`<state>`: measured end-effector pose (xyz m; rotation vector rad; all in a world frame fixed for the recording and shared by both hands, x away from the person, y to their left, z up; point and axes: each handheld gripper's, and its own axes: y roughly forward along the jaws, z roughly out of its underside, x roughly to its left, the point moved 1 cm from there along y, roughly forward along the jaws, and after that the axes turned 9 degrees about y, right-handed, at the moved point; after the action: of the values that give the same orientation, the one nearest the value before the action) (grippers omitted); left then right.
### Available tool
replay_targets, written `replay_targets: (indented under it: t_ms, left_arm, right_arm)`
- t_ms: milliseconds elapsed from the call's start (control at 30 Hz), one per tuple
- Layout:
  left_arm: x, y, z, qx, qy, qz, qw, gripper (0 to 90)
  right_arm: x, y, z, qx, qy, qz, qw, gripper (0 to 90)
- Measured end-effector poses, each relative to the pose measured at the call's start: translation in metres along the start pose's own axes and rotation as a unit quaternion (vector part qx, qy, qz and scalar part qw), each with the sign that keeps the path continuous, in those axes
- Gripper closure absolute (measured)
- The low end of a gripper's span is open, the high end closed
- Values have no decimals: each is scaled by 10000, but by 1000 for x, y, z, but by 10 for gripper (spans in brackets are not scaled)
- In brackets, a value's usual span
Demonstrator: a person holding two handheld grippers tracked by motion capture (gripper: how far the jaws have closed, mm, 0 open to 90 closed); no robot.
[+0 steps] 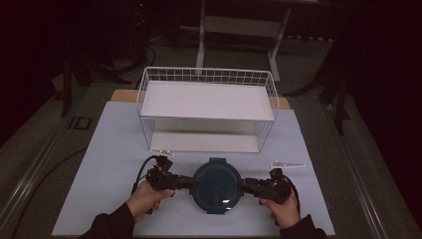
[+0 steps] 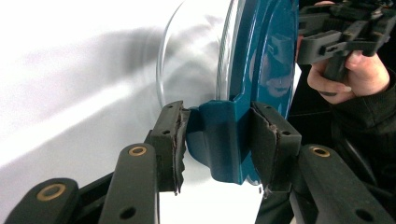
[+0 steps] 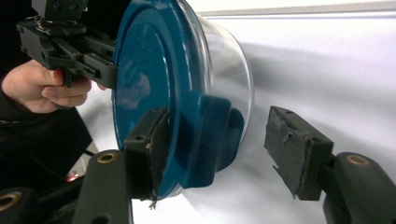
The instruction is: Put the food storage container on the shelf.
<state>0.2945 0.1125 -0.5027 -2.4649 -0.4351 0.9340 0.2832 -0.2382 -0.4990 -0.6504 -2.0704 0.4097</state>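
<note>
- Centrally, a round glass container with a teal lid [image 1: 216,185] sits on the white table [image 1: 114,149], at 6 o'clock from the wire basket [image 1: 206,109].
- Left gripper [image 2: 215,140] clamps its 9 o'clock latch tab [image 2: 219,140].
- Right gripper [image 3: 217,149] straddles the 3 o'clock tab [image 3: 212,135], jaws apart.

One round glass container [image 1: 217,185] with a teal lid sits at lower centre of the high view. One white wire basket [image 1: 207,109] stands at upper centre. One small white strip [image 1: 287,164] lies at right of centre. Two grippers: left gripper [image 1: 191,182], right gripper [image 1: 242,185]. One counter [image 1: 109,149].
</note>
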Motion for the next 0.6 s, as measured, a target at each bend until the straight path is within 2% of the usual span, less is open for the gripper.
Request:
replay_targets:
  t_ms: [133, 300, 400, 600]
  left_arm:
    - [-2, 0, 1, -9, 48, -3, 10000, 581]
    - [-2, -1, 3, -30, 58, -8, 10000, 582]
    - [-3, -1, 4, -71, 64, -23, 10000, 582]
    - [-4, -1, 7, -93, 107, -91, 9999, 578]
  right_arm:
    - [-3, 1, 2, 122, 145, -116, 9998, 470]
    - [-3, 4, 5, 256, 215, -284, 9990, 520]
    - [-3, 4, 6, 276, 229, -360, 9987, 548]
    - [-1, 5, 8, 186, 145, -332, 9992, 551]
